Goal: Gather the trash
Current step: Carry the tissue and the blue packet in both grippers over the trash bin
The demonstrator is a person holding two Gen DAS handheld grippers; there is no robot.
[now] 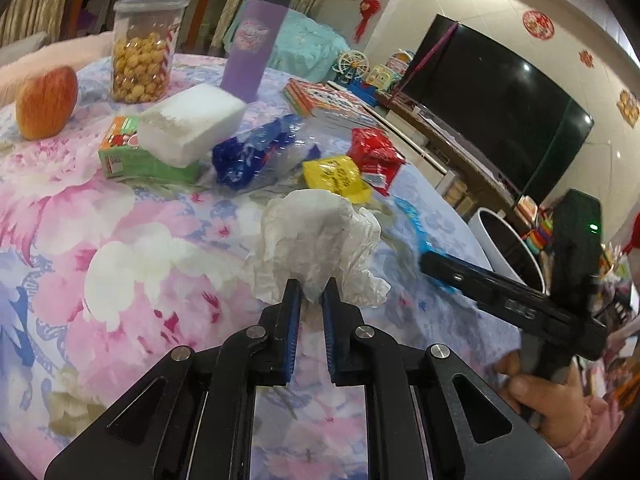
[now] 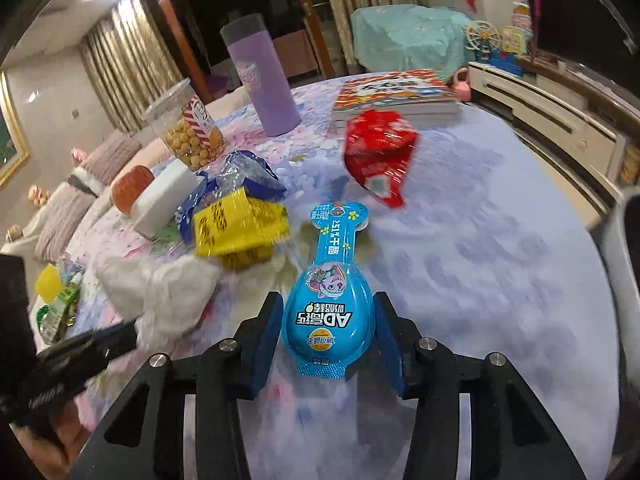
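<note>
Jaws nearly closed, your left gripper (image 1: 311,294) pinches the crumpled white tissue (image 1: 320,240); your right gripper (image 2: 326,316) straddles the blue snack packet (image 2: 330,308), jaws wide.

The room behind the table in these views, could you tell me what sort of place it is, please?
Most likely a home living room. A large dark television hangs above a low cabinet, red paper decorations dot the wall, curtains cover a window, and a floral tablecloth covers the table.
</note>
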